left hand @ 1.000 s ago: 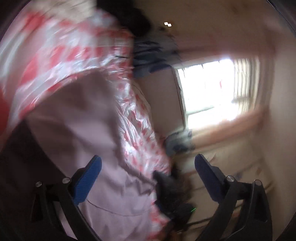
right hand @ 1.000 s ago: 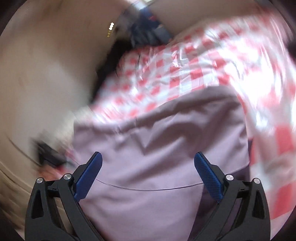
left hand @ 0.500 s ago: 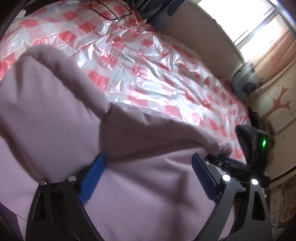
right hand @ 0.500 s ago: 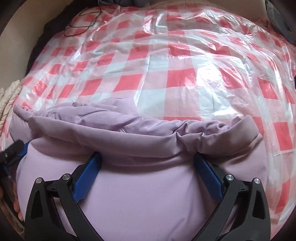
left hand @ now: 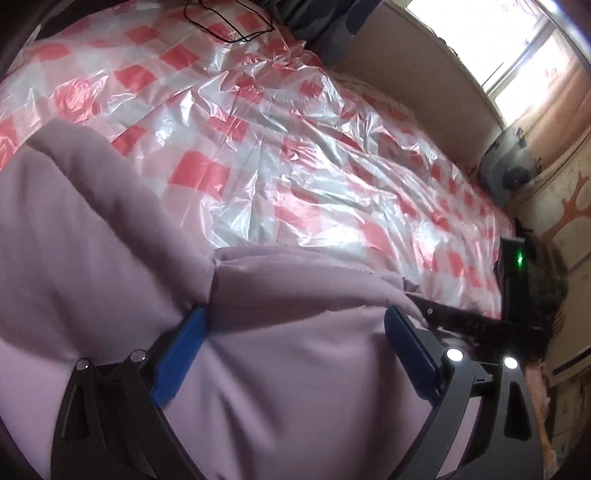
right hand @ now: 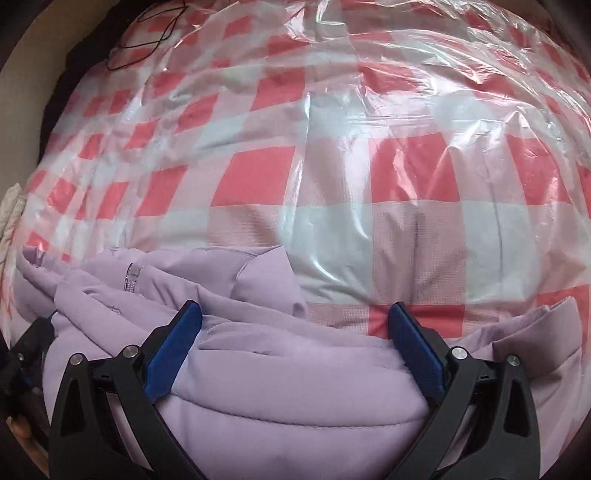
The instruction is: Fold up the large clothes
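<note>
A lilac padded jacket [left hand: 258,350] lies bunched on the near part of a bed covered in a red-and-white checked plastic sheet [left hand: 295,155]. My left gripper [left hand: 295,314] is open, its blue fingers wide apart with the jacket's bulk between and under them. In the right wrist view the jacket [right hand: 277,369] shows folded layers and a stitched seam. My right gripper [right hand: 295,308] is also open, straddling a thick fold. The right gripper's black body with a green light [left hand: 517,288] shows at the jacket's right end. The left gripper [right hand: 22,354] peeks in at the left edge.
A black cable [right hand: 147,44] lies on the far part of the checked sheet [right hand: 369,147]. Dark clothing [left hand: 321,33] is piled at the bed's far end. A beige wall and a bright window [left hand: 517,48] run along the right side, with a grey bundle [left hand: 509,166] below.
Both views were swinging and blurred a second ago. Both grippers have since come down low over the bed, and the jacket now rests bunched on the sheet.
</note>
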Demonstrator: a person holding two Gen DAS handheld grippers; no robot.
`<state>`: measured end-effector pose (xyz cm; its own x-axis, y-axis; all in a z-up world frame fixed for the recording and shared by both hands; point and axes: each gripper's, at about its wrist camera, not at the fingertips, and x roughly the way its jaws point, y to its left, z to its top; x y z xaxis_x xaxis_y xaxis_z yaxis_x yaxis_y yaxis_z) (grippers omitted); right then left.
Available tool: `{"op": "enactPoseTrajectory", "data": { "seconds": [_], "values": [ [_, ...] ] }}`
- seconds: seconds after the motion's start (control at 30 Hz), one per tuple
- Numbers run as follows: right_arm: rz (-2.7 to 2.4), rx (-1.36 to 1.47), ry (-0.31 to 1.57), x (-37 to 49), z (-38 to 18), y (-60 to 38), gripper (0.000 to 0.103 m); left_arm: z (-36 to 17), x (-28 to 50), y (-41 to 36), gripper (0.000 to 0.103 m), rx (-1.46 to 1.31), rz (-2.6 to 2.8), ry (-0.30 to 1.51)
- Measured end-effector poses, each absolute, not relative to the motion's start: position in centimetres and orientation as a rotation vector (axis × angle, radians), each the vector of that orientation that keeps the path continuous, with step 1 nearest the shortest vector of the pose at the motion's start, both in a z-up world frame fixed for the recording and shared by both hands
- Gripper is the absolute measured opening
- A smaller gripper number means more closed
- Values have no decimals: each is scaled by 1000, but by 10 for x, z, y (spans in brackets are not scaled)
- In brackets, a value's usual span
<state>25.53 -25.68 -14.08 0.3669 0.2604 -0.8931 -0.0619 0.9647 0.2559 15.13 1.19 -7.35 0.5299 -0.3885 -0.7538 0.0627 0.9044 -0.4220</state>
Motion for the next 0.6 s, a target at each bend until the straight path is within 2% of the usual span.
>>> {"op": "enactPoseTrajectory", "data": {
  "seconds": [0.1,0.2,0.27,0.33,0.43,0.6],
  "values": [
    [223,195,1156,243,-120,-265,96,-59,147,12,94,-359,-275,1000],
    [234,168,984,185,-64,-284,96,-20,121,35,94,-447,-312,924],
    [205,141,904,148,-50,-301,96,-6,104,45,94,-420,-303,867],
    [147,133,896,135,-64,-318,96,-14,97,58,95,-409,-274,866],
    [208,279,927,140,-114,-346,97,-51,103,65,95,-471,-317,896],
    [161,165,984,143,-111,-331,97,-46,106,54,95,-387,-274,923]
  ]
}}
